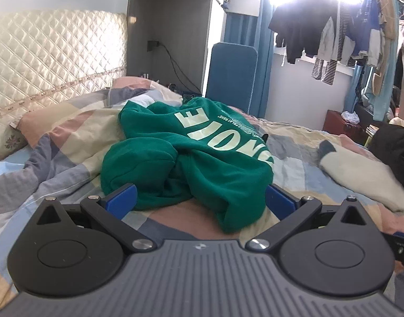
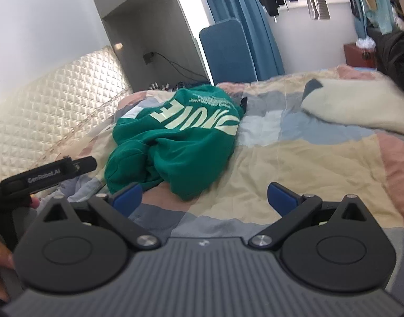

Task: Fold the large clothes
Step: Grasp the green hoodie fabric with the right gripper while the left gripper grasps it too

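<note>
A green sweatshirt [image 1: 191,155] with large pale lettering lies crumpled in a heap on the patchwork bedcover [image 1: 70,132]. My left gripper [image 1: 202,198] is open, its blue-tipped fingers spread on either side of the heap's near edge, with the cloth reaching between them. In the right wrist view the same green sweatshirt [image 2: 175,142] sits ahead and to the left. My right gripper [image 2: 204,198] is open over bare bedcover [image 2: 294,158], just right of the sweatshirt's near hem. The body of the left gripper tool [image 2: 46,175] shows at the left edge there, held by a hand.
A cream garment [image 1: 360,177] with a dark cuff lies on the bed to the right, beside dark clothing [image 1: 394,148]. A quilted headboard [image 1: 51,60] runs along the left. Behind the bed stand a grey alcove, a blue board [image 1: 232,76] and hanging clothes [image 1: 334,34].
</note>
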A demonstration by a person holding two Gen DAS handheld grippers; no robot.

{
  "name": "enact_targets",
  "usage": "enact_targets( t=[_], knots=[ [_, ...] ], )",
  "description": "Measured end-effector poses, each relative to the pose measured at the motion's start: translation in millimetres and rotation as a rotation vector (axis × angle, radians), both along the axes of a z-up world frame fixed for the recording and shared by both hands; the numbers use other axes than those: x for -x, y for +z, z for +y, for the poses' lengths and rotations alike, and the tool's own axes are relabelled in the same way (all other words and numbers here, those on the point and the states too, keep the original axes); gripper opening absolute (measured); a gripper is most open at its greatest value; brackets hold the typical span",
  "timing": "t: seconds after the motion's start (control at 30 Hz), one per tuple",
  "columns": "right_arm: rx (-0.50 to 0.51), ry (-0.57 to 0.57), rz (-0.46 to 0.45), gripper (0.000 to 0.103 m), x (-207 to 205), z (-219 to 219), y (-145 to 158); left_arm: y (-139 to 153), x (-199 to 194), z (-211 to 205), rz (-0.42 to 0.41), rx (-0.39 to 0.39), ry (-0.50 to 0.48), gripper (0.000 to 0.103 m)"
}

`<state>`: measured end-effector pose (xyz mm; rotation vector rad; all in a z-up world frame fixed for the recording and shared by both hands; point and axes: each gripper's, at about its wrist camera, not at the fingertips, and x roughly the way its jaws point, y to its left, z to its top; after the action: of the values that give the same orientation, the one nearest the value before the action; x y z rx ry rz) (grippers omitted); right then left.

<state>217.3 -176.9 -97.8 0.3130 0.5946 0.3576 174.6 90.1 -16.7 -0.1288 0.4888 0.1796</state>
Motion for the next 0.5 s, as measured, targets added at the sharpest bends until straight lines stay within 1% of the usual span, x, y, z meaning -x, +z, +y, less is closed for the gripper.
enact_targets(
  t=[0.07, 0.17, 0.3, 0.4, 0.47, 0.5],
  knots=[
    [-0.015, -0.003, 0.013, 0.103, -17, 6, -5, -7, -22, 7, -0.009, 0.015, 0.016, 0.103],
    [-0.04, -0.005, 0.025, 0.103, -43, 14, -14, -21, -59, 18, -0.006, 0.002, 0.049, 0.103],
    [-0.056, -0.005, 0.047, 0.103, -80, 25, -34, -49, -113, 36, 0.045, 0.026, 0.043, 0.103],
    [-0.071, -0.006, 0.09, 0.103, -108, 32, -54, -74, -146, 51, 0.079, 0.029, 0.051, 0.103],
    [-0.089, -0.005, 0.124, 0.103, -122, 33, -71, -93, -159, 61, 0.086, 0.066, 0.053, 0.103],
    [-0.115, 0.003, 0.142, 0.103, -127, 33, -81, -104, -164, 67, 0.086, 0.089, 0.058, 0.103]
  ],
)
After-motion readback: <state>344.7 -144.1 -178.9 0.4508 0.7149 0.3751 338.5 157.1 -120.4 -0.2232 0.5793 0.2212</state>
